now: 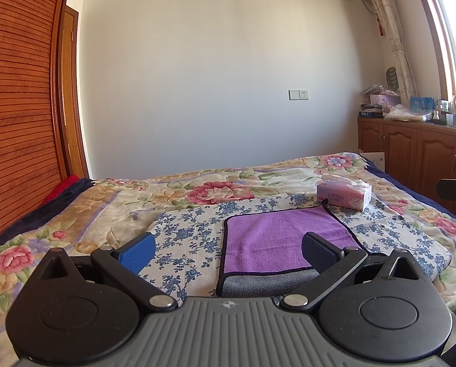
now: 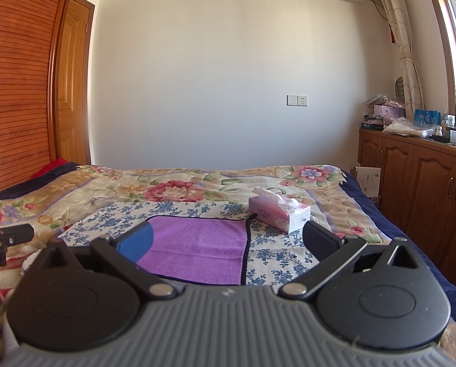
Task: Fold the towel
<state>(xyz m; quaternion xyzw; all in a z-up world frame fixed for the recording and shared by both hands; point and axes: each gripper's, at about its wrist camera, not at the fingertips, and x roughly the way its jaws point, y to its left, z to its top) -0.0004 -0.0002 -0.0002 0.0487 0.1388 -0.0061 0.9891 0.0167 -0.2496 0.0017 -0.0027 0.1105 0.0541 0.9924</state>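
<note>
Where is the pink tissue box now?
In both views the tissue box sits on the bed, just beyond the far right corner of the purple towel.

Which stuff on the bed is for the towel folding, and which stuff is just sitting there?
For the job:
- purple towel, lying on the blue-flowered cloth
- left gripper, open
- right gripper, open

Just lying about:
- pink tissue box, beside the towel's far corner
- flowery blanket
- clutter on the wooden cabinet
</note>
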